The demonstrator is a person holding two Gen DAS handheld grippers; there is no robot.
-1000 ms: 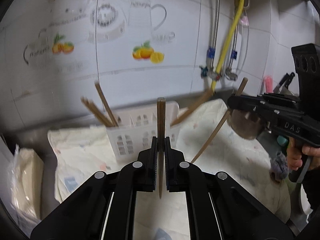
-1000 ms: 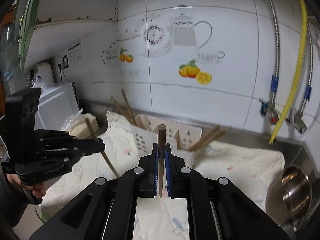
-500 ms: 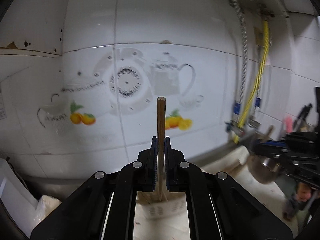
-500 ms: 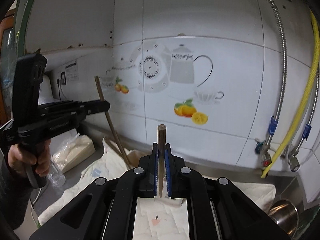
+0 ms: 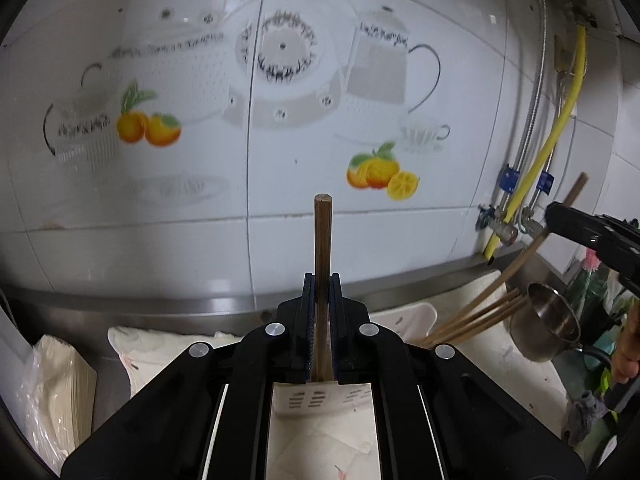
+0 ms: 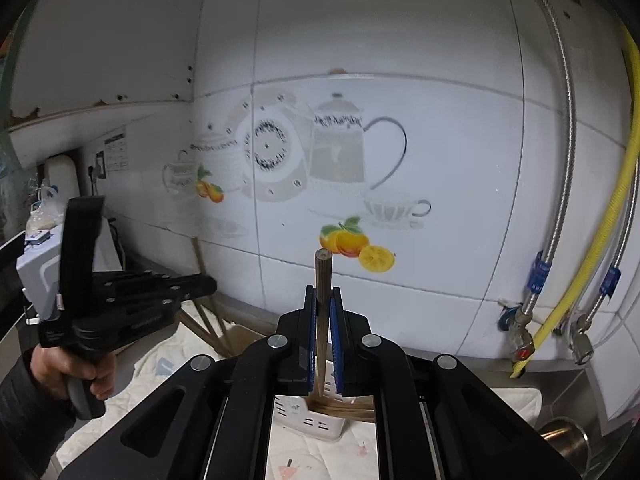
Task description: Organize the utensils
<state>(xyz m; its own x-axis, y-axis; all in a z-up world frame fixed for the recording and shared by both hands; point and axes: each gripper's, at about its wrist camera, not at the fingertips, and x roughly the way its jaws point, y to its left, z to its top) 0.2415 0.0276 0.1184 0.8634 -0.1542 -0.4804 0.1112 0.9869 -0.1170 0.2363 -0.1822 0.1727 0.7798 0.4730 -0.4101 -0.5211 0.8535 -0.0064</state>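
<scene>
My left gripper (image 5: 322, 280) is shut on a brown wooden chopstick (image 5: 322, 248) that stands upright between its pads. My right gripper (image 6: 323, 292) is shut on another wooden chopstick (image 6: 322, 280), also upright. Both are held above a white slotted utensil holder (image 5: 308, 398), which also shows in the right wrist view (image 6: 308, 420). Several chopsticks (image 5: 476, 320) lean out of the holder's right side. The right gripper shows at the right of the left wrist view (image 5: 556, 212); the left gripper shows at the left of the right wrist view (image 6: 208, 284).
A pale printed cloth (image 5: 520, 364) covers the steel counter. A steel pot (image 5: 548, 328) stands at the right. Yellow hose and braided pipes (image 6: 576, 248) run down the tiled wall. A plastic bag of pale sheets (image 5: 52, 396) lies at the left.
Both grippers have moved closer to the wall and over the utensil holder. The views tilted up, then came down a little. Each still holds its chopstick.
</scene>
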